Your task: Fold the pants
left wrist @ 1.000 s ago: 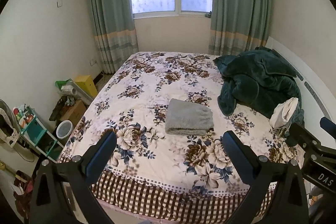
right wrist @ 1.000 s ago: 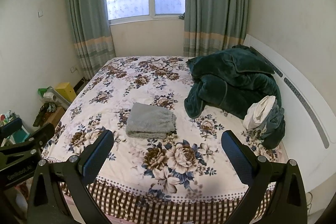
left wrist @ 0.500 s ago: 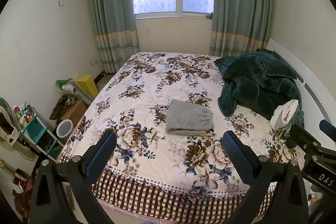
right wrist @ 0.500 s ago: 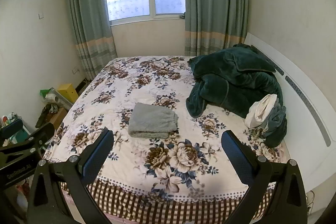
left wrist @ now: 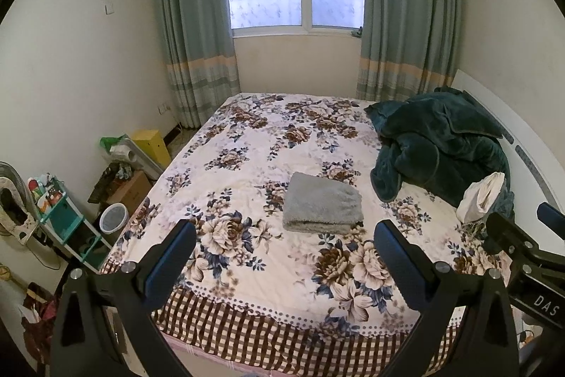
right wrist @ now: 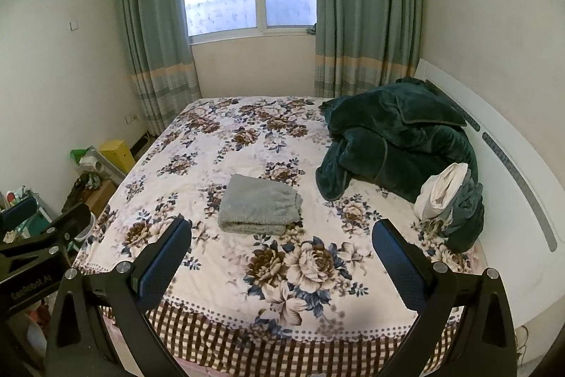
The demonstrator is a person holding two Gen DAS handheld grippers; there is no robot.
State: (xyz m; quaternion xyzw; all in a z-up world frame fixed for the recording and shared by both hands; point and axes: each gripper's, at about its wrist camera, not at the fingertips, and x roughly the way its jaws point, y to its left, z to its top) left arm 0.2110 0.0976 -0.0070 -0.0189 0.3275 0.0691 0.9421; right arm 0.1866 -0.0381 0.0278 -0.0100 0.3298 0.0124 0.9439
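Grey fleece pants (left wrist: 323,203) lie folded into a neat rectangle in the middle of the floral bed (left wrist: 247,143); they also show in the right wrist view (right wrist: 260,204). My left gripper (left wrist: 284,235) is open and empty, held back from the bed's foot edge, well short of the pants. My right gripper (right wrist: 280,234) is open and empty too, at the same distance. The right gripper's body (left wrist: 522,249) shows at the right of the left wrist view. The left gripper's body (right wrist: 42,235) shows at the left of the right wrist view.
A dark green blanket (left wrist: 438,151) is heaped at the bed's right side, with a white and grey cloth bundle (left wrist: 482,196) beside it. A white headboard (right wrist: 501,143) runs along the right. Boxes, a teal shelf (left wrist: 67,225) and a white bin (left wrist: 113,217) crowd the floor at left.
Both grippers have risen or pulled back slightly, so the bed and pants sit a little lower in view. The pants have not moved. Both grippers stay open.
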